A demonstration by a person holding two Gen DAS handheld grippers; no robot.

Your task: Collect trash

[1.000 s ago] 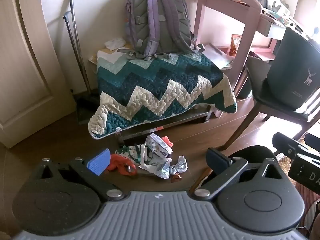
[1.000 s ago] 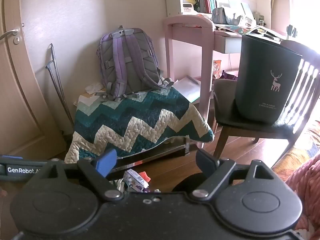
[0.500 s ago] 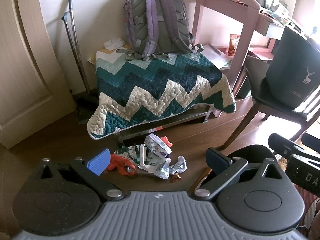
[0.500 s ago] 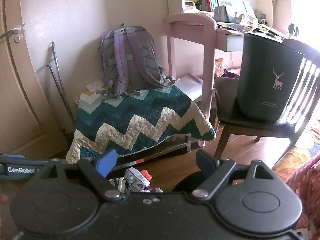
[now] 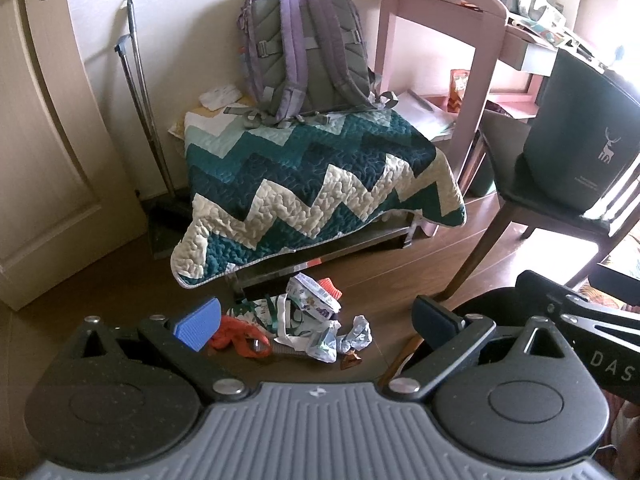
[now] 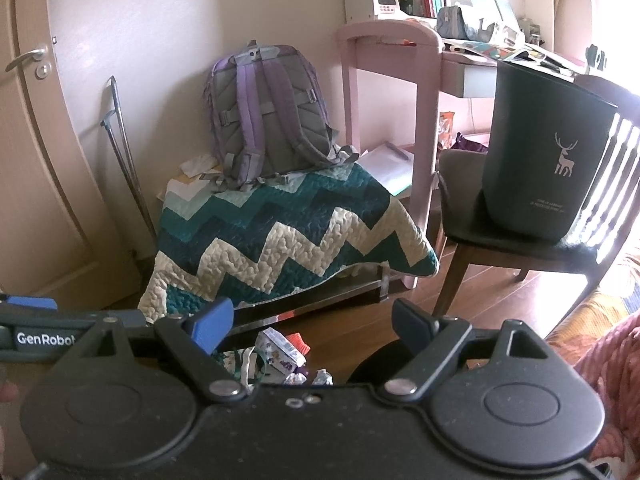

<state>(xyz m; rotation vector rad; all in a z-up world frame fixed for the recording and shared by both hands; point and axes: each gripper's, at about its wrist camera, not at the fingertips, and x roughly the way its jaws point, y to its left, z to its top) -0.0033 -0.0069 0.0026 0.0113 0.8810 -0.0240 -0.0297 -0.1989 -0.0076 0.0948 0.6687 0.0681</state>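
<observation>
We see a glossy wood floor (image 5: pixel 400 276), a puffy stitched cloth quilt (image 5: pixel 304 184), a woven fabric backpack (image 5: pixel 304 44), crinkled shiny plastic and paper wrappers (image 5: pixel 316 320), a matt dark bin (image 6: pixel 548 160), thin metal poles (image 5: pixel 144 96) at far left, and a smooth painted pink desk (image 6: pixel 424 120)

I see a teal, navy and cream zigzag quilt (image 5: pixel 316 184), a grey and purple backpack (image 5: pixel 304 44), a dark green bin (image 6: pixel 548 152) bearing a white deer, and a pink desk (image 6: pixel 384 92).
</observation>
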